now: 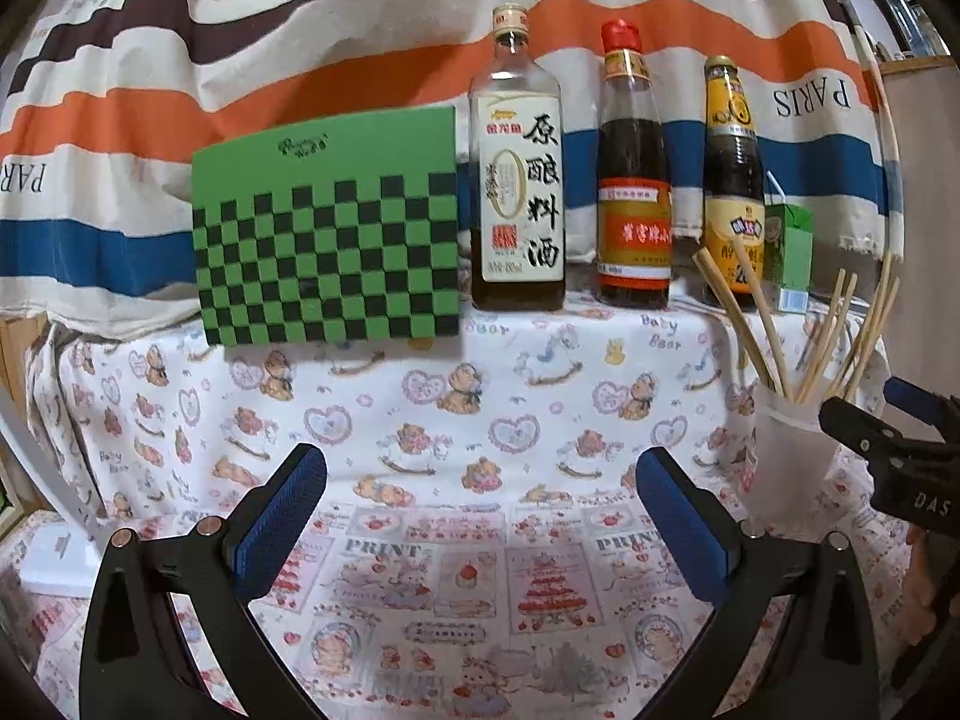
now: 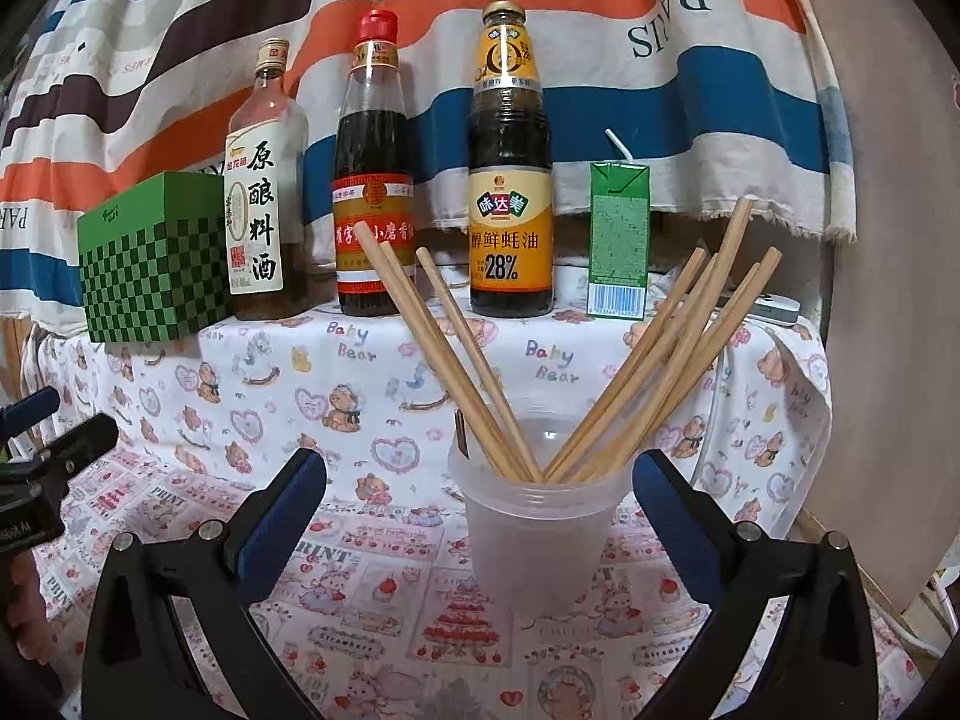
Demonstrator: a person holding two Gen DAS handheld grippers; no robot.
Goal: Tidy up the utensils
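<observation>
A translucent plastic cup [image 2: 537,531] stands on the patterned tablecloth and holds several wooden chopsticks [image 2: 648,366] fanned out to both sides. My right gripper [image 2: 480,516] is open, with the cup between its blue pads without touching them. In the left wrist view the same cup [image 1: 789,450] and chopsticks [image 1: 756,324] sit at the right. My left gripper [image 1: 480,516] is open over bare cloth with nothing between its fingers. The right gripper's black tip [image 1: 888,444] shows beside the cup in that view.
Along the back stand a green checkered box [image 1: 327,240], a cooking wine bottle [image 1: 519,180], a red-capped dark bottle [image 1: 633,192], an oyster sauce bottle [image 2: 510,192] and a green drink carton [image 2: 619,234]. A striped cloth hangs behind. The table edge drops off at the right.
</observation>
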